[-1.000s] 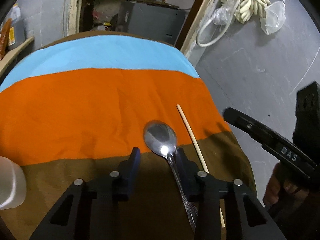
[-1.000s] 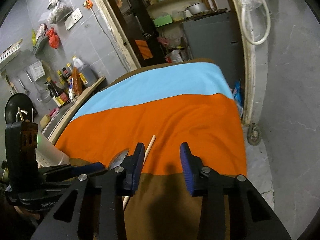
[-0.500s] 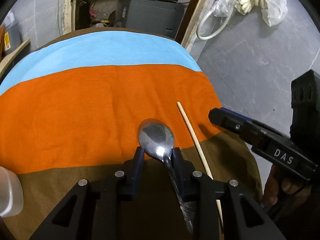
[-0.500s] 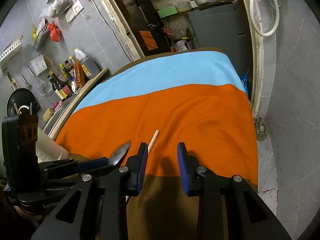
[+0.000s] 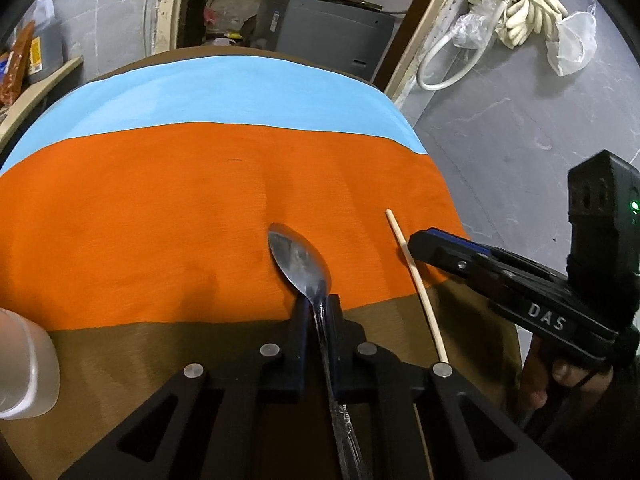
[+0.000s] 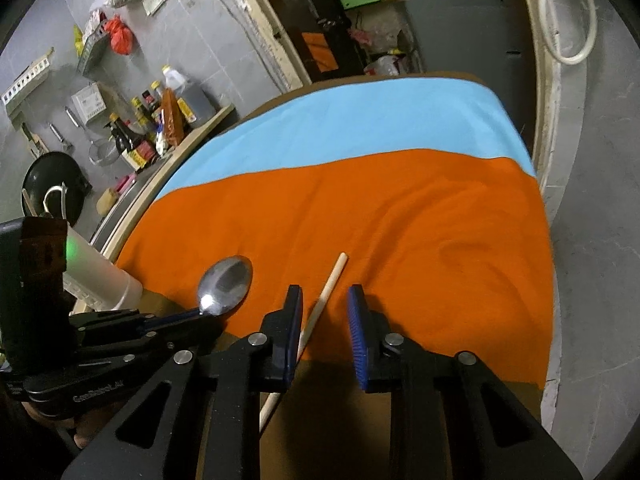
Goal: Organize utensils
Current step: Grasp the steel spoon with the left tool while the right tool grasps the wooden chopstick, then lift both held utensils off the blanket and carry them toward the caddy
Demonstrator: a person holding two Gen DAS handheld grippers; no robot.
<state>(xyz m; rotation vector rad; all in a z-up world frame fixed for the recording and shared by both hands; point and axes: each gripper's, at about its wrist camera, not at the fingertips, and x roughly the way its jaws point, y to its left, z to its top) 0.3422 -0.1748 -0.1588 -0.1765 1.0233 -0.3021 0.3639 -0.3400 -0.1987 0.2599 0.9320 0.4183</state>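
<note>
A metal spoon (image 5: 298, 258) lies on the striped cloth (image 5: 160, 208), bowl on the orange band, handle running back over the brown band. My left gripper (image 5: 318, 308) is closing, its pads pressing the spoon's neck. A wooden chopstick (image 5: 416, 284) lies just to the right. From the right wrist, the chopstick (image 6: 330, 280) runs between the blue-padded fingers of my right gripper (image 6: 324, 296), close to the left finger; those jaws are closing with a gap still beside the stick. The spoon (image 6: 226, 286) and left gripper (image 6: 188, 316) show at the left.
A white plastic container (image 5: 24, 364) stands at the cloth's left near edge. A shelf of sauce bottles (image 6: 160, 120) runs along the left wall. The table's right edge (image 6: 546, 240) drops to grey floor. A grey cabinet (image 5: 320, 36) stands beyond the far end.
The left jaws have narrowed from wide apart onto the spoon's neck. My right gripper has moved in from the right and lower, and now straddles the chopstick with narrower jaws.
</note>
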